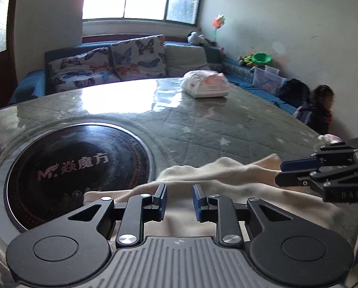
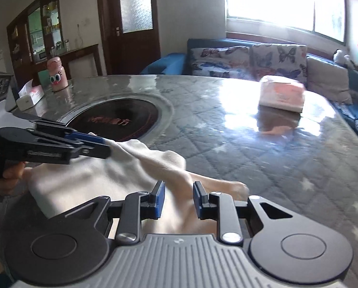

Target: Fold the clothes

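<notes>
**Cream garment bunched on a table between two hand-held claws**

A cream garment [image 1: 262, 192] is seen lying crumpled at the near edge of a round table [image 1: 226, 124], which is covered with a quilted, star-printed cloth under a glossy sheet. A black round hob [image 1: 78, 168] is set into the table just to the left of the garment, and one corner of the fabric is laid against its rim. A wrapped tissue pack [image 1: 206, 85] is placed well apart, on the far side.

The left gripper [image 1: 179, 200] is held low over the left part of the garment, and the right gripper [image 2: 179, 200] over the right part. The two are spaced apart along one raised ridge of fabric, which is judged to be the way an edge is taken at two points so it can be carried over as a fold.

The jaws of each claw are shown partly apart, with cream fabric filling the gap between the blue pads. In the right wrist view the fabric is drawn up in a peak to the tip of the left claw, which suggests a pinch. Whether either claw is truly clamped on the fabric cannot be told.

How far the folding has come cannot be settled: the garment is neither spread flat nor made into a neat stack.
</notes>
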`<state>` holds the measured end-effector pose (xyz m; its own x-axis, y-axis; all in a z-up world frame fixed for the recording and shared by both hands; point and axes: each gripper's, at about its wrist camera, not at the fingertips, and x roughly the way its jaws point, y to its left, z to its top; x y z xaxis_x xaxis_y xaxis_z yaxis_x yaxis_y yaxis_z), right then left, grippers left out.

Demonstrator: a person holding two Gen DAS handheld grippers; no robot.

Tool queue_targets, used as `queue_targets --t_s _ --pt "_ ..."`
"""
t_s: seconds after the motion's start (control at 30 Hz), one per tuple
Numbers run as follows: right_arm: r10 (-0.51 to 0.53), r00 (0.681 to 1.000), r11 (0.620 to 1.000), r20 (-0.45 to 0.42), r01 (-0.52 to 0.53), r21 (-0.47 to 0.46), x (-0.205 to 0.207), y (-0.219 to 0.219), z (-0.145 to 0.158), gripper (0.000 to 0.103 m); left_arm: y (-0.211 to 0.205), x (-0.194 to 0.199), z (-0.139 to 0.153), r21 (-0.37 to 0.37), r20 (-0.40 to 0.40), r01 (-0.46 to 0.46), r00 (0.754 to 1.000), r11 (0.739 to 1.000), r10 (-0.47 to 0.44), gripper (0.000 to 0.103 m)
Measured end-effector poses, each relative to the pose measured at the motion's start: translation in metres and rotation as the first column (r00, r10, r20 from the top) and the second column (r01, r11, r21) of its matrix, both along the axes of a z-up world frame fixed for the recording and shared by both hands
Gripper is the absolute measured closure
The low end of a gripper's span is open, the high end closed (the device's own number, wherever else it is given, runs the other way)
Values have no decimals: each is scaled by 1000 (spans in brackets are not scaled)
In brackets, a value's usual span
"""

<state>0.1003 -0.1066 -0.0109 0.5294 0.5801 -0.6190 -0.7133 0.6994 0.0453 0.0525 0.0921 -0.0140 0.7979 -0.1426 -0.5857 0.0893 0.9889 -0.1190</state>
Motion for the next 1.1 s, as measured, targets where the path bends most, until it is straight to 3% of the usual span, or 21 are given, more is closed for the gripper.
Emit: queue_targets --t_s 0.33,0.57,0.67,0.83,0.97,1.1 --pt "45 996 999 75 -44 -20 -48 -20 4 79 -40 -54 4 38 53 139 989 990 -141 77" --pt "36 991 998 129 -30 -48 -61 -24 -6 79 -35 -56 -17 38 13 107 994 993 -108 77" --pt "15 992 1000 124 -14 -11 -63 -32 0 79 -32 -56 -18 28 13 100 995 995 -100 76" --pt "7 999 1000 36 -7 7 -59 -42 -10 80 -35 -58 -19 32 18 97 995 995 -97 75" --pt "-53 996 986 -65 62 156 -43 -61 3 82 -34 -57 -19 26 14 93 995 995 -94 74" --pt "-126 980 965 -154 157 210 -16 -75 1 88 -37 -57 -19 37 16 90 996 995 -91 72"
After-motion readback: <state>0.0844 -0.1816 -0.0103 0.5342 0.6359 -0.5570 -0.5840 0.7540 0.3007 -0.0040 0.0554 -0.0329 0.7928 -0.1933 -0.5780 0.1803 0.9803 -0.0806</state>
